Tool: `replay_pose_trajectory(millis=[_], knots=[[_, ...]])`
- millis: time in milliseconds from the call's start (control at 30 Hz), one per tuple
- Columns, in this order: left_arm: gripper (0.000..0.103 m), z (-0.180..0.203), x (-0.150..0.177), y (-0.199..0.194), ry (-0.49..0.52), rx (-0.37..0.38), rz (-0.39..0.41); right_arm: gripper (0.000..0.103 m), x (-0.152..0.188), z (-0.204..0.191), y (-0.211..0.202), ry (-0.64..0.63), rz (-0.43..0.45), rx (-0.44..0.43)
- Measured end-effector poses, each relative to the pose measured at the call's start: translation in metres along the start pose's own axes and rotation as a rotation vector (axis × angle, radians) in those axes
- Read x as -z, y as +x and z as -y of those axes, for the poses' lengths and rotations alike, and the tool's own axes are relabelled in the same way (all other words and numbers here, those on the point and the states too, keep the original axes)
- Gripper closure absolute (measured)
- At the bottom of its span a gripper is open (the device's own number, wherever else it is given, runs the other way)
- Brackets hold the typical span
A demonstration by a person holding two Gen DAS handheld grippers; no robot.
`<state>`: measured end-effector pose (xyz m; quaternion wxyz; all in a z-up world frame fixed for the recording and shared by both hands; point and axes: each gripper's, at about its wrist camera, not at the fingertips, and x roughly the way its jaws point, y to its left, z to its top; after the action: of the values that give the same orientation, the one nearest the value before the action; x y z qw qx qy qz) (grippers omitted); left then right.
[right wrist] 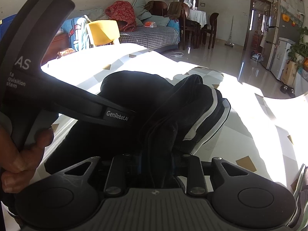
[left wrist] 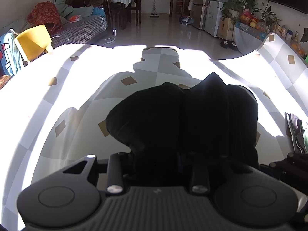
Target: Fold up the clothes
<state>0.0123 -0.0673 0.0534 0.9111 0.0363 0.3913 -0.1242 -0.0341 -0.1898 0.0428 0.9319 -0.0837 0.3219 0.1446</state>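
Both tools clamp the black garment: left tool and right tool each pinch bunched cloth. Garment sits bundled mid table, white-striped edge toward right.

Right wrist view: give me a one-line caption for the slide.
Right gripper clamps bunched black garment with white stripes over the checked table cover; left gripper grips it alongside.

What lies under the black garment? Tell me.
Under the black garment shows the checked tablecloth, sunlit around it. Whatever lies directly beneath the bunched fabric is covered and cannot be seen.
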Motion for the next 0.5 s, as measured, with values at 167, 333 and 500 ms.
replay_pose_trajectory(millis=[167, 333, 500], knots=[[0.071, 0.008, -0.009, 0.005, 0.012, 0.004, 0.017, 0.077, -0.004, 0.009, 0.005, 0.024, 0.006, 0.023], [0.071, 0.014, -0.016, 0.011, 0.022, -0.002, 0.028, 0.077, -0.008, 0.016, 0.009, 0.039, 0.014, 0.037], [0.071, 0.016, -0.02, 0.018, 0.023, -0.017, 0.028, 0.077, -0.011, 0.018, 0.015, 0.037, 0.015, 0.042]])
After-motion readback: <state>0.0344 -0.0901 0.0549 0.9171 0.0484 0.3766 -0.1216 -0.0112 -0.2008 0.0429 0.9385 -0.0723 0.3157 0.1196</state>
